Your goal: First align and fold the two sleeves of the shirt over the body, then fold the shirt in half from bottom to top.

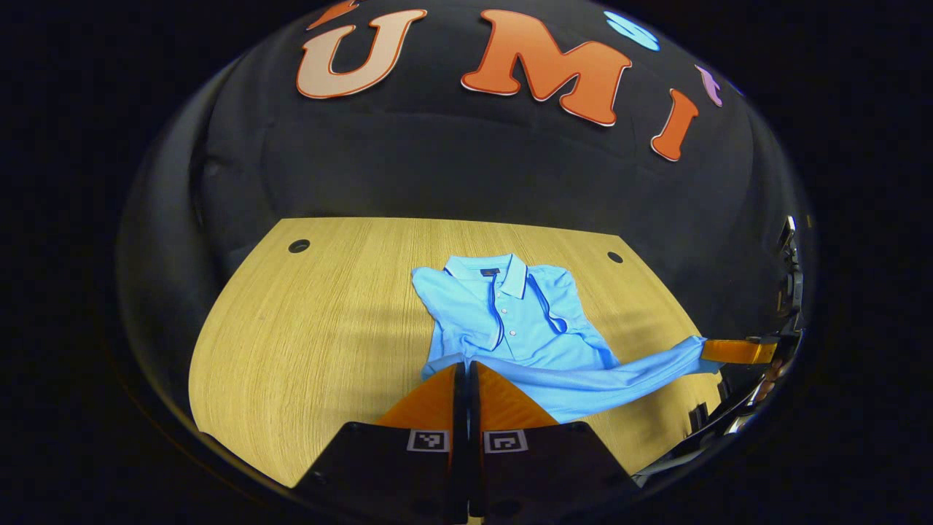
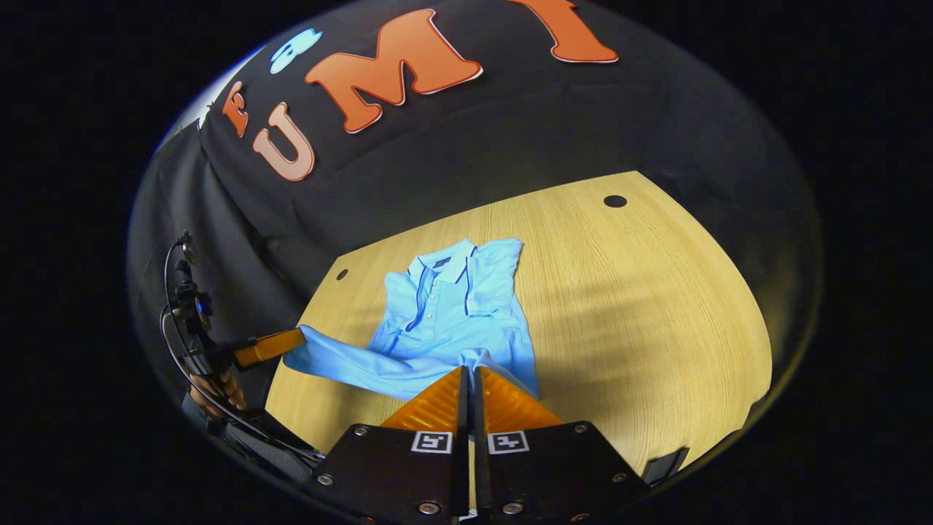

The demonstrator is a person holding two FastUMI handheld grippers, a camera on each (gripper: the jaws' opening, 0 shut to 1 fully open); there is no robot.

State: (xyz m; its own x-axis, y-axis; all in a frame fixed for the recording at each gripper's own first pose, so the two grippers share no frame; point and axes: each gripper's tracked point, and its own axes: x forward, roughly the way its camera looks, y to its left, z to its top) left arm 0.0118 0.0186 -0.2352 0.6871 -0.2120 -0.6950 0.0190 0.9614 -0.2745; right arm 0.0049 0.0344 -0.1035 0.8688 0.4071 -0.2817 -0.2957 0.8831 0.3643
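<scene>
I've got both grippers pinched on the shirt (image 1: 510, 321) hem: left gripper (image 1: 466, 368) and right gripper (image 2: 470, 372) each holding 1 bottom corner, lifted off the table (image 2: 656, 306); collar lies flat.

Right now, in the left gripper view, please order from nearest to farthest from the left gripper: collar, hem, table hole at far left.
1. Hem, at the left gripper.
2. Collar, mid-table, beyond the hem.
3. Table hole, far left corner.
</scene>
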